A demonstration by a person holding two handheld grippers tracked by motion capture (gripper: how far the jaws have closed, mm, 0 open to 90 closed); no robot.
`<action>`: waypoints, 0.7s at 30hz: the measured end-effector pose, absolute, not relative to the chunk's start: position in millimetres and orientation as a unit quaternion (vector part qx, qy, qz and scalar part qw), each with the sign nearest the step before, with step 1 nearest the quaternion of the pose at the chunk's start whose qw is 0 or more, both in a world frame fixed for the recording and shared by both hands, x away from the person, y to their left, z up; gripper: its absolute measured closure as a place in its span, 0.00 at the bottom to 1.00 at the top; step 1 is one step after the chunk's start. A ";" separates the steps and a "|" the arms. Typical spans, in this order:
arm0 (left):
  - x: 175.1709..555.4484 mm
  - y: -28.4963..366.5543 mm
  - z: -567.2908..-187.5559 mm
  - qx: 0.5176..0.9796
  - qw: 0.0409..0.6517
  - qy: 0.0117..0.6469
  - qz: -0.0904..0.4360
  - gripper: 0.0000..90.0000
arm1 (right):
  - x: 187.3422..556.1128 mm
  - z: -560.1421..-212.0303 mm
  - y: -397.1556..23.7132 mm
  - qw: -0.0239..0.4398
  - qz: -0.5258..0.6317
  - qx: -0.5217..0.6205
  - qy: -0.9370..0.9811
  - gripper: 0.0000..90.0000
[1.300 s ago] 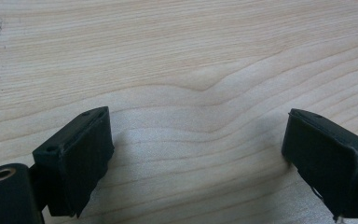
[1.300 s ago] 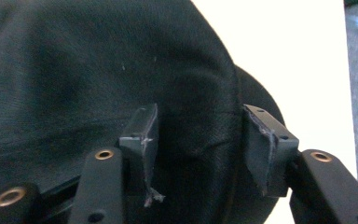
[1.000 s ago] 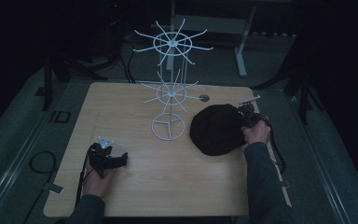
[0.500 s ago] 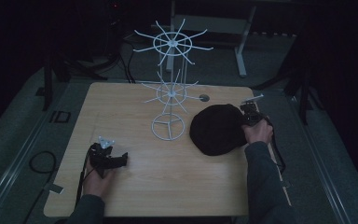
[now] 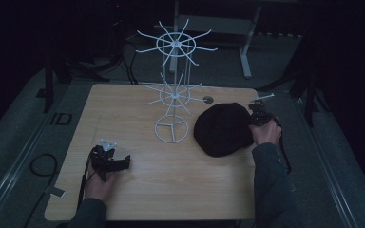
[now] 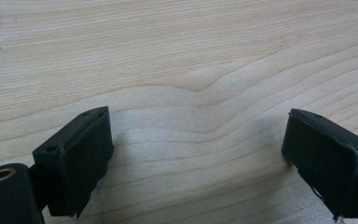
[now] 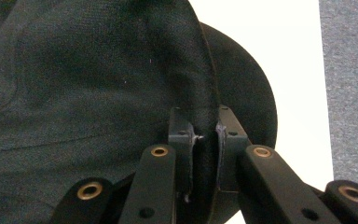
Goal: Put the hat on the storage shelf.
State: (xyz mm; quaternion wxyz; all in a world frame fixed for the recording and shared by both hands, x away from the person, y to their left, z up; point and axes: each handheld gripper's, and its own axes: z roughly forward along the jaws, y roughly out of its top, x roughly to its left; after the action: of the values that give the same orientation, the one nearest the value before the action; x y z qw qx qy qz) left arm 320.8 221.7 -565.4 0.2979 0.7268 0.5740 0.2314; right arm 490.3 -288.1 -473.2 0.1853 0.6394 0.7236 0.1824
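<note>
Right gripper (image 7: 204, 154) pinches edge of black cap (image 5: 222, 128), cap on wooden table (image 5: 123, 114) just left of it. Left gripper (image 6: 198, 158) spread wide over bare wood. White wire rack (image 5: 173, 95) stands between grippers.

High view is dim and underexposed: room beyond the table (image 5: 138, 185) goes to black, mild noise, soft detail. Left gripper view is bright and even, wood grain sharp, soft shadows under the near-field jaws. Right gripper view: tabletop blown out to white, dark cap (image 7: 98, 79) keeps weave texture, jaws sharp. No obvious motion blur.
</note>
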 end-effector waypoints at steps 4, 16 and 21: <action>320.8 221.7 -565.4 0.727 0.298 0.574 0.231 0.10 | 488.8 -466.1 -289.1 0.185 0.193 0.638 0.722 0.89; 320.8 221.6 -565.3 0.727 0.298 0.574 0.231 0.10 | 483.5 -441.7 -297.6 0.176 0.228 0.638 0.714 0.89; 320.8 221.6 -565.4 0.727 0.298 0.574 0.231 0.10 | 481.6 -430.4 -299.7 0.171 0.244 0.640 0.708 0.89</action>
State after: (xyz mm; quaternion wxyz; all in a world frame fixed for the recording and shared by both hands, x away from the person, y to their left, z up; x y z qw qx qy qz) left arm 320.8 221.6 -565.4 0.2979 0.7269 0.5739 0.2313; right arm 481.6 -299.7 -430.4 0.1714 0.6401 0.7081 0.2440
